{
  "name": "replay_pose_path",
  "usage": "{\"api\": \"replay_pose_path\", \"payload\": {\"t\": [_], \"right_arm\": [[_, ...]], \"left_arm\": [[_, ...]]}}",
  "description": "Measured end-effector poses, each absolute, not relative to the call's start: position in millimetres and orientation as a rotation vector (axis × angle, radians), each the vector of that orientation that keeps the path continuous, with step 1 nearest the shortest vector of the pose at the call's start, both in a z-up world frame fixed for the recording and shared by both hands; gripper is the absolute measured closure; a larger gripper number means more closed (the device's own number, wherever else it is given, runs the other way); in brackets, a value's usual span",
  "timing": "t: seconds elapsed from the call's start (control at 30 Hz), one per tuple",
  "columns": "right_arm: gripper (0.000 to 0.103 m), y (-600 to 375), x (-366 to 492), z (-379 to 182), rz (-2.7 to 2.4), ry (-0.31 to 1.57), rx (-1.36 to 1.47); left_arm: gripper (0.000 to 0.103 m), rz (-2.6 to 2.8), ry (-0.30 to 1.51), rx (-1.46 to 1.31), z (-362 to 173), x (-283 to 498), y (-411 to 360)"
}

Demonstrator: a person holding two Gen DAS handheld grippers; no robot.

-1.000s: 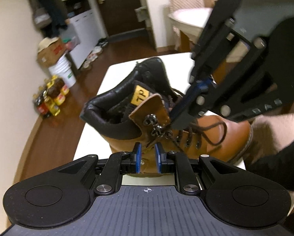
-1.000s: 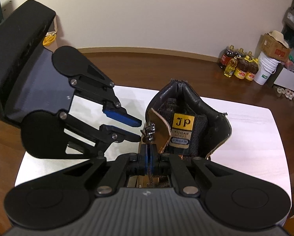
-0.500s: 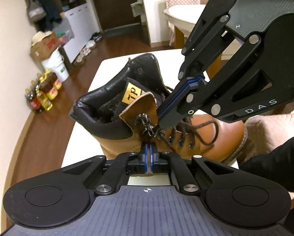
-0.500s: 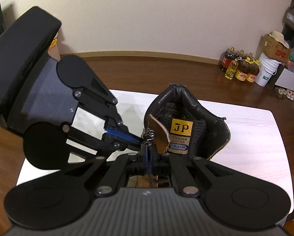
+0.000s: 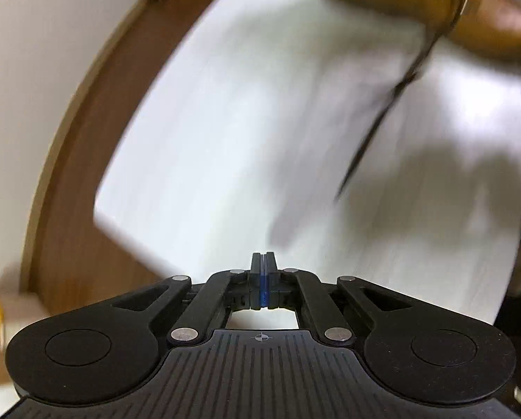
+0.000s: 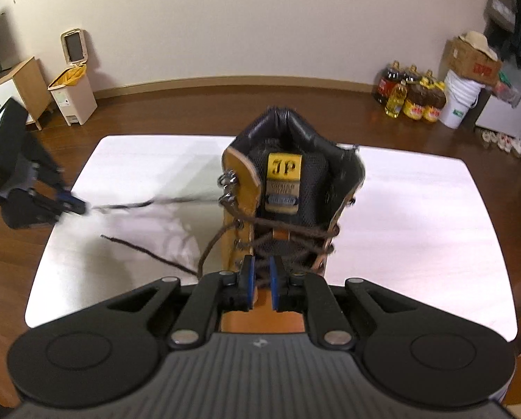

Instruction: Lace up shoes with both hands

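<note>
The tan boot (image 6: 288, 209) stands upright near the middle of the white table (image 6: 417, 216), its black padded collar open toward the right wrist camera and a yellow "JP" tag showing on the tongue. Dark brown lace (image 6: 295, 241) criss-crosses the lower eyelets; the two metal hooks on the boot's left edge in the picture carry no lace. One loose lace end (image 6: 138, 248) lies across the table at lower left of that view. Another strand (image 6: 127, 205) runs leftward, blurred, from the boot toward the left gripper (image 6: 77, 206), which sits at the left edge of the frame over the table's corner. Its blue pads are pressed together; it appears to be holding that strand's tip, though the blur makes the contact hard to confirm.

In the left wrist view the left gripper (image 5: 263, 269) has its jaws fully together at the bottom centre, and no lace can be made out between the pads there. The boot (image 5: 434, 3) is a smeared tan shape at upper right, with a lace (image 5: 375, 129) trailing down from it over the table (image 5: 225, 122).

The right gripper (image 6: 260, 279) hovers low over the boot's laced front at bottom centre, its jaws narrowly apart and just now opening, with crossed lace seen in the gap but not pinched.

Beyond the table, a lidded bin (image 6: 73, 80) stands at upper left and oil bottles (image 6: 410, 94) at upper right against the wall.
</note>
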State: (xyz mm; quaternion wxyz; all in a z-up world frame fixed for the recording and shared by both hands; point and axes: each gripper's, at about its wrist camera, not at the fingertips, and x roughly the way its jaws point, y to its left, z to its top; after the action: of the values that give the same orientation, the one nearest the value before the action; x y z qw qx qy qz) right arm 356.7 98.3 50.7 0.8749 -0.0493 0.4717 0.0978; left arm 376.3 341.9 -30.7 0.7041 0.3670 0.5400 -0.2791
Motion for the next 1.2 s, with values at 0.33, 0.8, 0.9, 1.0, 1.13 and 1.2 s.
{"api": "replay_pose_path", "payload": {"t": [0.33,0.8,0.9,1.0,1.13,1.2], "right_arm": [[0.093,132.2,370.5,38.1,0.293,1.041,0.007],[0.093,137.3,358.0,37.6,0.237,1.086,-0.001],[0.093,137.1,354.0,35.0,0.223,1.093,0.01],[0.093,137.6,350.9,32.1,0.224,1.101,0.014],[0.093,138.9,349.1,30.1,0.231,1.108,0.019],[0.093,139.5,348.2,29.5,0.235,1.111,0.023]], "left_arm": [[0.094,-0.839,1.038,0.65,-7.5,360.3,311.4],[0.086,-0.99,0.957,0.762,-42.9,362.6,269.8],[0.082,-0.992,0.94,0.787,-44.8,367.5,267.2],[0.082,-1.005,0.933,0.797,-46.0,370.2,264.6],[0.103,-1.023,0.97,0.761,-46.6,373.8,263.6],[0.1,-1.054,1.08,0.685,-45.4,377.9,262.2]]}}
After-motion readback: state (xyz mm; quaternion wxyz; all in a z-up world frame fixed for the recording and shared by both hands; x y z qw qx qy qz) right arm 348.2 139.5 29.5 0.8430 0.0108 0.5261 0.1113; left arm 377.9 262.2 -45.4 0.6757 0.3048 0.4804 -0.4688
